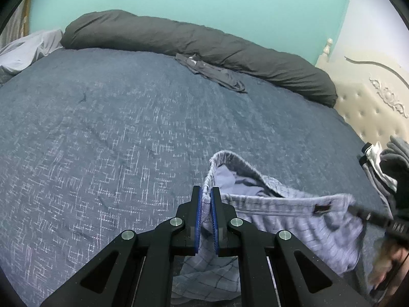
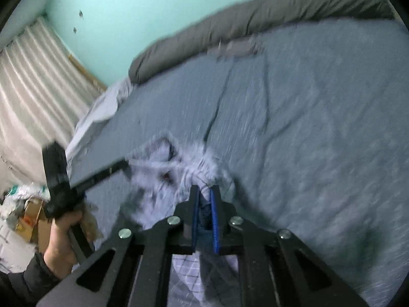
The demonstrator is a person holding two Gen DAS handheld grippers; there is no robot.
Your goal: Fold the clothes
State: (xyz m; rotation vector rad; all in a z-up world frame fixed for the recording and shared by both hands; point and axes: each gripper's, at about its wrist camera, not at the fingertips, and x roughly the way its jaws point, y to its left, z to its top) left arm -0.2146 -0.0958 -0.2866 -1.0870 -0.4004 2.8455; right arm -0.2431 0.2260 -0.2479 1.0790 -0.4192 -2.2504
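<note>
Now both my left claw (image 1: 206, 206) and right claw (image 2: 203, 204) pinch the pale checked cotton shorts (image 1: 281, 220) above the blue-grey bedspread (image 1: 102, 128), and uneven lifting could tug the waistband free.

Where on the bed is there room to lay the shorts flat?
The blue bedspread is bare in the wide middle and left, between the checked shorts and the long grey bolster. It is crowded at the right edge by the clothes pile; a dark garment lies beside the bolster.

bare blue bedspread (image 1: 102, 128) ahead, grey bolster (image 1: 179, 38) bounding far edge
</note>
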